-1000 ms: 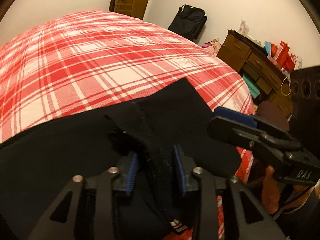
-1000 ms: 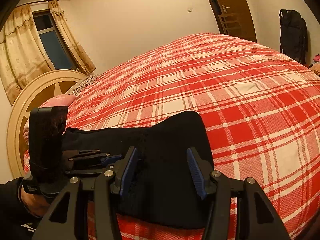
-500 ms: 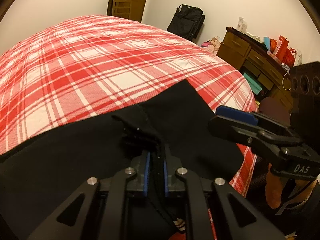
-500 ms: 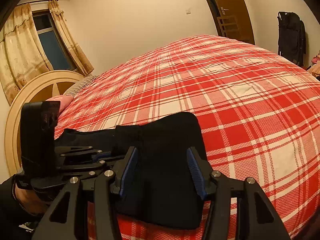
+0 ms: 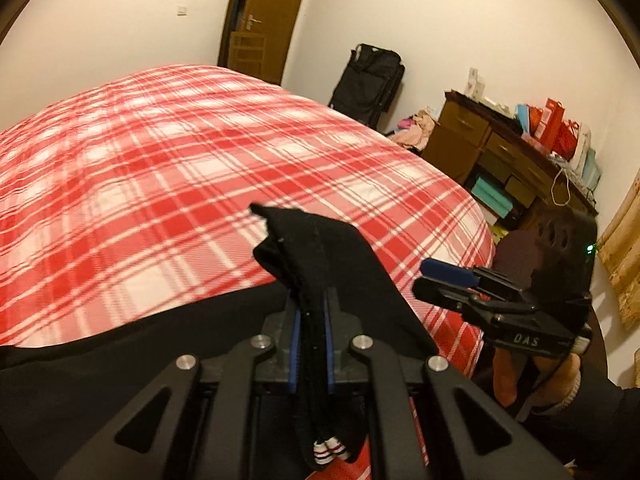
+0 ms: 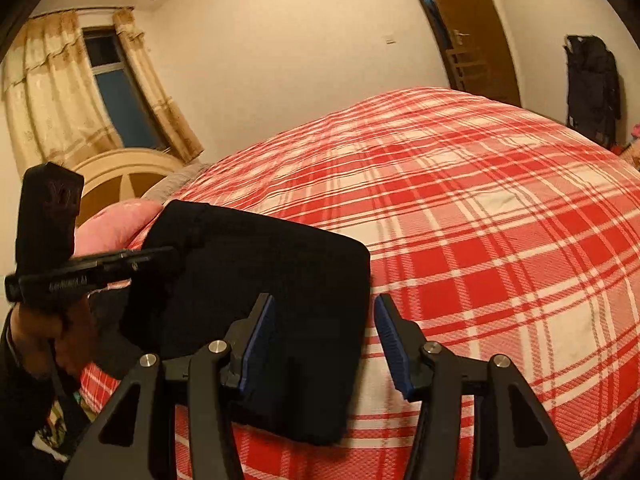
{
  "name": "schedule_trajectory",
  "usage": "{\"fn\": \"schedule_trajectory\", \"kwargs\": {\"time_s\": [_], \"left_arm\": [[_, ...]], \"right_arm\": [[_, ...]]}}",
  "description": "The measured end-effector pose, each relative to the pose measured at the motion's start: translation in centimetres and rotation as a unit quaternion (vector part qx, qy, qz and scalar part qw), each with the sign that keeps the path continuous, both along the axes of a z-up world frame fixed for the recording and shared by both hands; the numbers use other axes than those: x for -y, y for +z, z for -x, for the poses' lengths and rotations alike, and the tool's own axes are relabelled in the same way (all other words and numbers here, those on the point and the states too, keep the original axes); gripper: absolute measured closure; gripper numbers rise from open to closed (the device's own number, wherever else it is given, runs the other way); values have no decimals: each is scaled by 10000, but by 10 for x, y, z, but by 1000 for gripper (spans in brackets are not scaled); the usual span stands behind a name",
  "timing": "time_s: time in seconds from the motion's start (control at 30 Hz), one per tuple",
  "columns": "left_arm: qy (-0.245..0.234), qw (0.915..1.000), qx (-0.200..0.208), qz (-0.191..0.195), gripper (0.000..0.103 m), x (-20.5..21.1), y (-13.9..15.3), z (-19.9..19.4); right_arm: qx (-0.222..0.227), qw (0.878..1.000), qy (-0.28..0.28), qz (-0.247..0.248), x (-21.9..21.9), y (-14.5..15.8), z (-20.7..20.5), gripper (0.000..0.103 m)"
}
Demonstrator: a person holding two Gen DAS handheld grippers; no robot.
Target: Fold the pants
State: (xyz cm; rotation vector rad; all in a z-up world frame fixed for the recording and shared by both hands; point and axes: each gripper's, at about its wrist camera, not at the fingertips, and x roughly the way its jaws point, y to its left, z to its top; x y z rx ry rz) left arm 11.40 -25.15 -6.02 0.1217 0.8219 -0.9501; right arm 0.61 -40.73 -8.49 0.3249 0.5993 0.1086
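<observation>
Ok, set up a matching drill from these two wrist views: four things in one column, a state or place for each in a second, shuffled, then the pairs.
Things:
1. left claw
2. right claw
3. black pants
4. black suitcase

States or places:
A. upright against the far wall, beside the door
B. open, blue pads apart, nothing pinched
C. lying on the red plaid bedspread, one edge pinched and lifted
D. shut on a fold of black cloth

Pairs: 1-D, 2-B, 3-C, 4-A
</observation>
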Motion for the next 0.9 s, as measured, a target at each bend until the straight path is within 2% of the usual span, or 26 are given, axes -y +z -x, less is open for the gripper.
{"fn": "schedule_trajectory", "kwargs": {"time_s": [0.13,0.3,0.43,0.63,0.73,0.9], "left_arm": [[249,9997,15,-48,94,-36,5,-10],[459,9989,9,-117,94,-69,4,-15],[598,9982,-94,7,94,-88,1,-16],[818,9962,-280,114,94,-112,-9,-19],[954,9939,-517,182,94,-128,-18,-24],[1117,9907,-741,218,94,-145,-31,-23]], "right_arm": [[-58,9992,360,162,-24,1,-5,50],[-139,9946,823,612,-59,-2,-13,50],[-188,9923,973,742,-72,-5,-17,50],[-301,9870,1328,857,-88,-10,-22,50],[-486,9811,1526,1084,-100,-20,-23,50],[-551,9789,1581,1170,-106,-25,-25,50]]}}
